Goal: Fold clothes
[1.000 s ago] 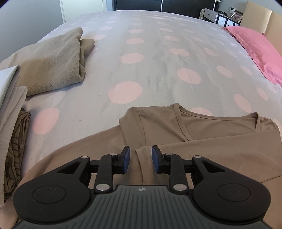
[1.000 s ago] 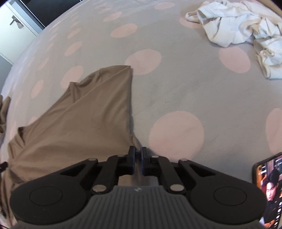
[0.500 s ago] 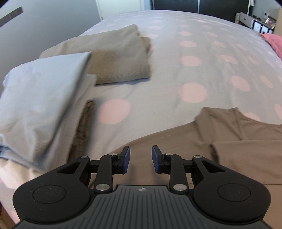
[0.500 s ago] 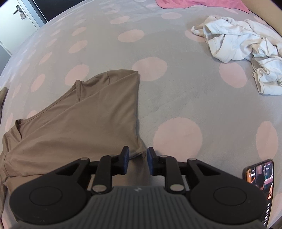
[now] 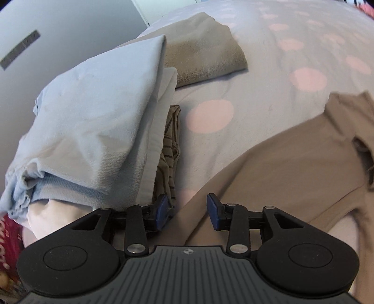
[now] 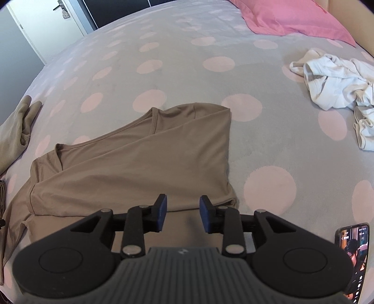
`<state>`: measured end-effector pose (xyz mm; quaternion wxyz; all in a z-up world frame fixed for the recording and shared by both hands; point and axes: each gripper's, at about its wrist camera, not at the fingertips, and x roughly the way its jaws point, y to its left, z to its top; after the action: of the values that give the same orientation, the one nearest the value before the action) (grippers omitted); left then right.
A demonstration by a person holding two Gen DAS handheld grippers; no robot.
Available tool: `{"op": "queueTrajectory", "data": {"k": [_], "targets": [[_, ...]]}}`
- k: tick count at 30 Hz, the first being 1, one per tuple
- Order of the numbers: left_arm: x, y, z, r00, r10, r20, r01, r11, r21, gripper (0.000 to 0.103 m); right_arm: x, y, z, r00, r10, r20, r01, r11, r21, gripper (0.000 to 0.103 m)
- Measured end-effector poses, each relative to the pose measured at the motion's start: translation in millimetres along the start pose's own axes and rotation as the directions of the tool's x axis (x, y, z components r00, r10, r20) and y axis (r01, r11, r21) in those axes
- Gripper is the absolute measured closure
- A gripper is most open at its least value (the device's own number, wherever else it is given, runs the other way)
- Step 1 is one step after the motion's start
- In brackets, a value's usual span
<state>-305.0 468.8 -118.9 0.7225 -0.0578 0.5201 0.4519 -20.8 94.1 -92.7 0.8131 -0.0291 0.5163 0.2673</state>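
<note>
**Both tongs released above the tan shirt**

Left gripper (image 5: 188,209) spread wide, blue pads apart, grasping nothing — poised over the near edge of the tan shirt (image 5: 287,161); touching the cloth or not, cannot tell. Right gripper (image 6: 182,214) likewise spread, empty, above the same shirt (image 6: 131,168), just short of its folded lower edge.

Shown only by the left wrist: a pile of folded clothes just left of the shirt, light blue garment (image 5: 93,121) on top, a striped olive piece (image 5: 169,149) beneath, a folded beige garment (image 5: 203,51) beyond.

Shown only by the right wrist: the whole shirt, flat on the dotted bedspread (image 6: 268,149), V-neck farthest from the camera, one side folded across — also a phone (image 6: 353,257) at the near right, crumpled white clothes (image 6: 336,86) well apart to the right, a pink pillow (image 6: 294,18) farthest off.
</note>
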Motion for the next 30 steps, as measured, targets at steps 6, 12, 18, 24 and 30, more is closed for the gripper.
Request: {"op": "queueTrajectory", "data": {"k": [6,12,18,24,30], "targets": [[-0.6,-1.1,-1.9,1.0,0.016,0.005,-0.016,0.999,0.037,0.103,-3.2,-0.2,-2.1,1.0,-0.008,0.012,0.008,1.0,-0.005,0.069],[-41.3,2.7,12.0,0.977,-0.205,0.057,0.206,0.979,-0.009,0.103,-1.6,0.9,-3.1,1.0,-0.013,0.003,0.013,1.0,-0.015,0.069],[-86.8,-6.1,30.8,0.872,-0.474,0.119,0.479,0.878,-0.013,0.103,0.5,0.4,-4.6,1.0,-0.016,-0.005,0.016,1.0,-0.017,0.069],[-104.7,-46.7,44.2,0.774,-0.62,0.125,0.62,0.783,0.047,0.103,3.2,6.5,-5.7,0.999,-0.034,-0.011,0.033,0.998,-0.046,0.066],[-93.7,-74.0,44.1,0.805,-0.587,0.089,0.581,0.81,0.082,0.085,2.4,21.4,-13.4,1.0,-0.023,-0.002,0.022,0.985,-0.171,0.055]]}}
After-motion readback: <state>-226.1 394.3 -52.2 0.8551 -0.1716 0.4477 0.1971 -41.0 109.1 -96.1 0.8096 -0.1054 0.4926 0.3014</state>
